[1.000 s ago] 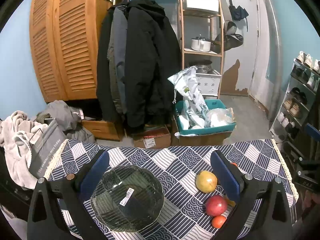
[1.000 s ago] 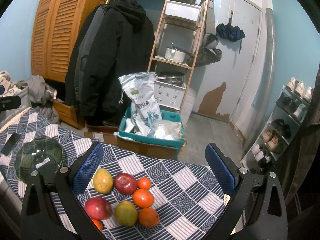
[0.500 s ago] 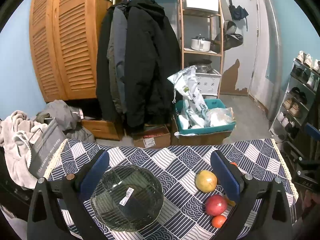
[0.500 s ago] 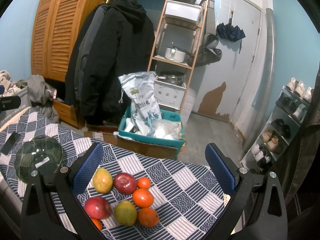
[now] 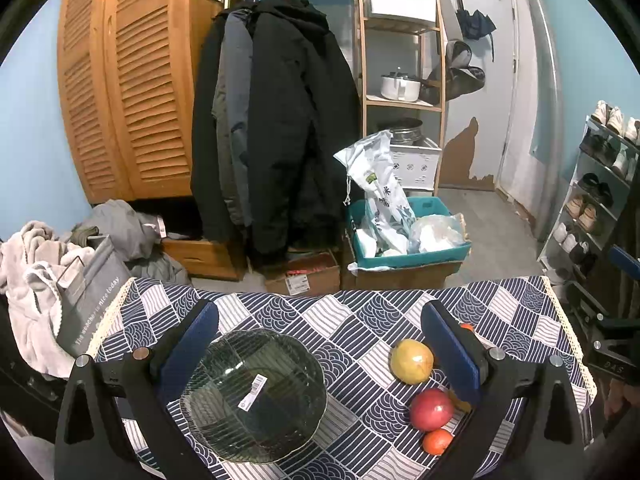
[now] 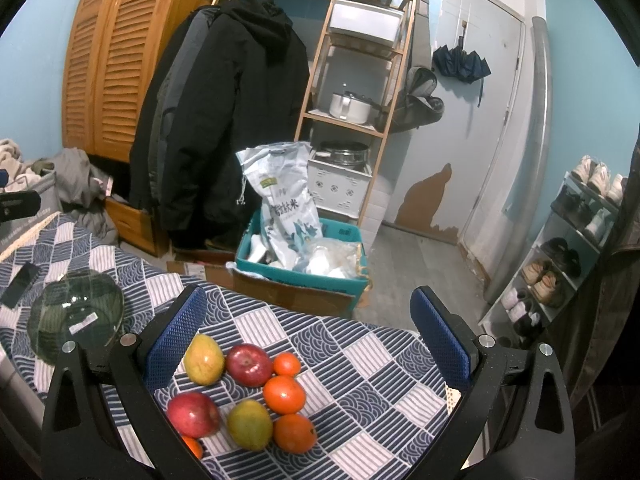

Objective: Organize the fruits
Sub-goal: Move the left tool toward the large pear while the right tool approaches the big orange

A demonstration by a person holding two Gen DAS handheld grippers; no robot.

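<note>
Currently both grippers hover above the tabletop (image 6: 360,360) with nothing held. Left gripper (image 5: 320,344): jaws spread wide, over the glass bowl (image 5: 256,396), which sits empty at the left; a label lies on it. Phone (image 6: 18,284) lies just beyond the bowl. Right gripper (image 6: 308,332): jaws spread wide, above the fruit cluster at the right. Cluster, left to right: mango (image 6: 204,358), red apple (image 6: 249,364), small orange (image 6: 287,364); nearer row: apple (image 6: 193,414), second mango (image 6: 250,424), oranges (image 6: 285,394).

Judgement: fruit is firm, rounded, smooth, so it may roll or slip; grip across the widest middle, gently on mangoes. Pieces touch, so neighbours crowd the jaws; outer pieces look easiest. Bowl is fragile glass; lower fruit in, don't drop.
</note>
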